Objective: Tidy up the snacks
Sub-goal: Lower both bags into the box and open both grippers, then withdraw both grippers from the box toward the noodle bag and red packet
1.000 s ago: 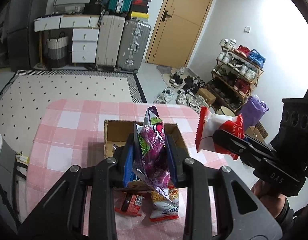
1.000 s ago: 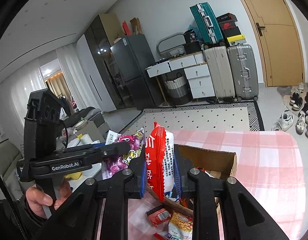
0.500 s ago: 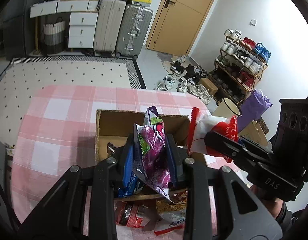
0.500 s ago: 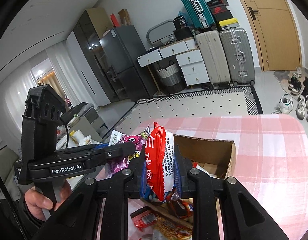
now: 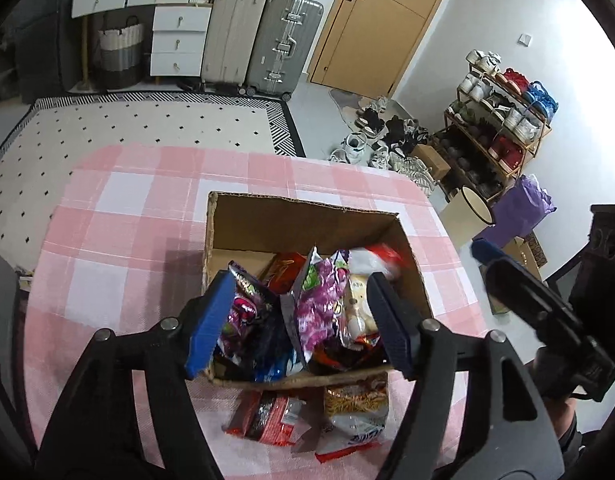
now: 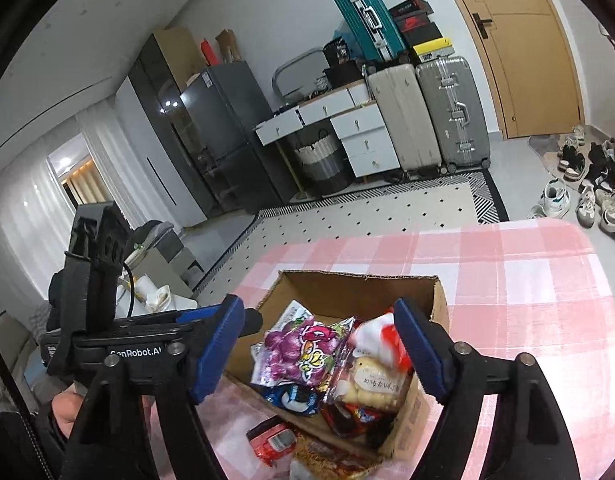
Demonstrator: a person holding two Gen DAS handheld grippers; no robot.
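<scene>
Left gripper (image 5: 303, 312): blue-padded jaws have just been opening and now stand wide over the box, nothing pinched. The purple grape-print snack bag (image 5: 321, 304) sits loose between them, down in the box.
Right gripper (image 6: 319, 344): same deal, jaws just opened up wide and grip nothing. The red-and-white snack packet (image 6: 381, 334) is blurred, right by the right-hand pad, over the other snacks.
Box: open brown cardboard box (image 5: 307, 216) on the pink-and-white checked tablecloth (image 5: 119, 216), near half packed with snack bags, far half still bare cardboard.
Still outside: a red flat packet (image 5: 267, 420) and a yellow noodle-snack bag (image 5: 355, 412) lie on the cloth just beside the box's near wall.
</scene>
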